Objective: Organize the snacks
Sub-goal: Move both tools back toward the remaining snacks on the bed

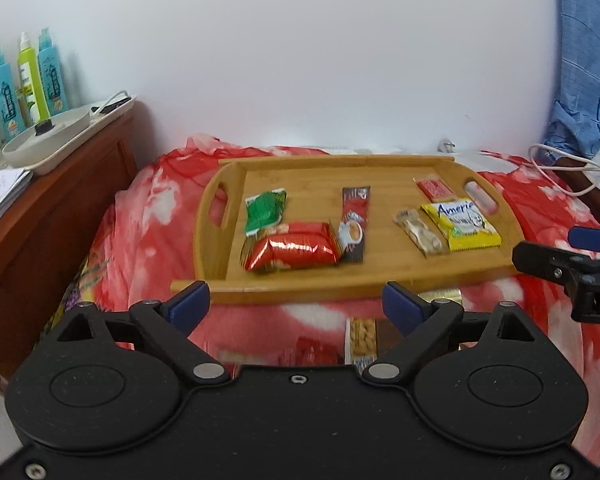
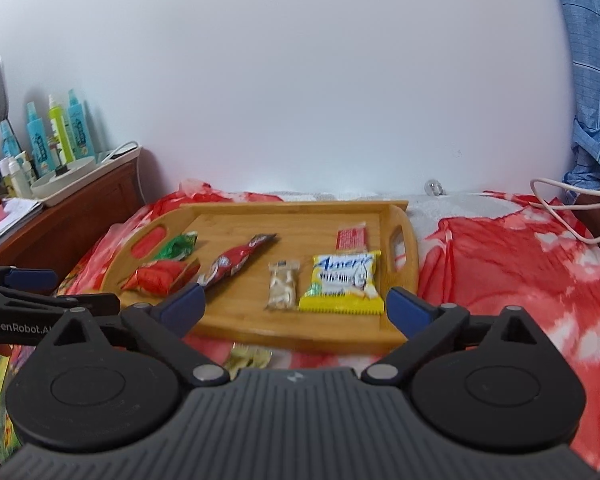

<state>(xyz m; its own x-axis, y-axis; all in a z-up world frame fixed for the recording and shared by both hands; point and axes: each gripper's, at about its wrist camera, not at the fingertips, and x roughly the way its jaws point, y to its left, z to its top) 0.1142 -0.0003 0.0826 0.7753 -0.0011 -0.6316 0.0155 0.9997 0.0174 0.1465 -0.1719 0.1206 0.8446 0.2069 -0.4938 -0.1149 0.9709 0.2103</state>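
A bed with a red and white flowered blanket [image 1: 148, 216] stands against a plain white wall, and on it lies a wooden tray [image 1: 260, 288] with a cut-out handle at each end, its long side running left to right.

The snacks lie flat on the tray in two loose groups, which looks like sorting under way. At the left, a green packet [image 1: 265, 212] lies with its long axis running near to far, and a red foil pack [image 1: 294, 247] lies crosswise just in front of it, touching or overlapping its near end. A dark coffee stick [image 1: 354, 224] lies beside the pack, its long axis pointing from near to far. At the right, a clear nut bar [image 1: 419, 232] and a yellow packet [image 1: 462, 224] lie side by side, both slanting toward the near right, with a small red packet [image 1: 433, 189] just beyond them. A few more packets, too blurred to identify, lie on the blanket in front of the tray's near edge, so I judge the job unfinished.

The left hand-held gripper [image 1: 296, 304] hovers near the tray's near edge with its jaws spread wide and nothing between them. The right hand-held gripper [image 2: 296, 306] does the same before the tray's right half, empty too. Both seem free to pick a next packet.

At the far left a wooden bedside cabinet [image 1: 60, 200] carries spray bottles [image 1: 48, 76] and a white power strip [image 1: 52, 140].
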